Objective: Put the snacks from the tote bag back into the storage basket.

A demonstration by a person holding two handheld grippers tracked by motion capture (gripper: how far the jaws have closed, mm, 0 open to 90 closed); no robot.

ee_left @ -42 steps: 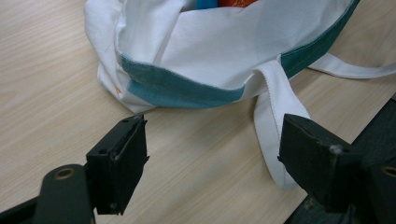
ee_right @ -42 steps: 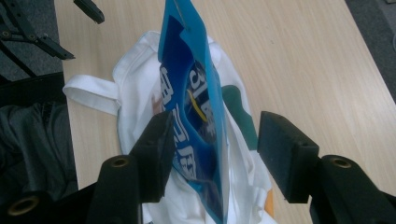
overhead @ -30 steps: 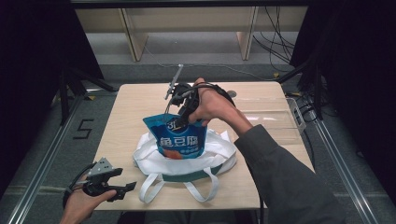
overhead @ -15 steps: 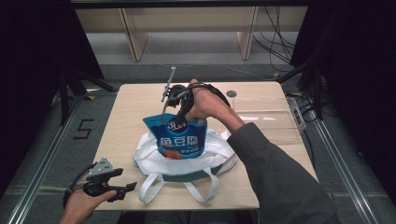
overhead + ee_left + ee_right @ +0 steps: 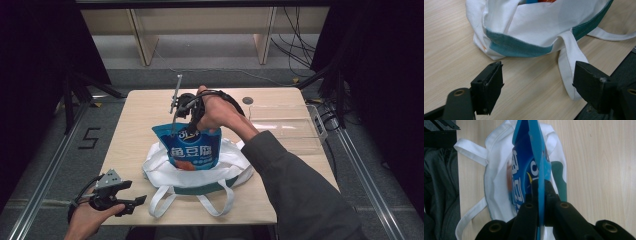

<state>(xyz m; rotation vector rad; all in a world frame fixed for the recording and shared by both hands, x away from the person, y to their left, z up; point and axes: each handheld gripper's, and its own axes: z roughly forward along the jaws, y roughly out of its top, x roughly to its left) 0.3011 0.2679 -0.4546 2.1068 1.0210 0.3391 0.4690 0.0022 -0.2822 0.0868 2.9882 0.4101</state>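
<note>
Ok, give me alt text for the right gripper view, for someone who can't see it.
The right gripper, its two black jaws shut, pinches the top edge of a blue foil snack pouch seen edge-on. Below the pouch lies a white cloth tote bag with a green band, on a light wooden table.

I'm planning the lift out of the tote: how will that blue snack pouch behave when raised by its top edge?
The blue snack pouch probably hangs limp: the right claw pinches a thin, flat top seam. It looks puffy, so likely light. Its glossy film may slip, and its base could snag the white tote bag.
</note>
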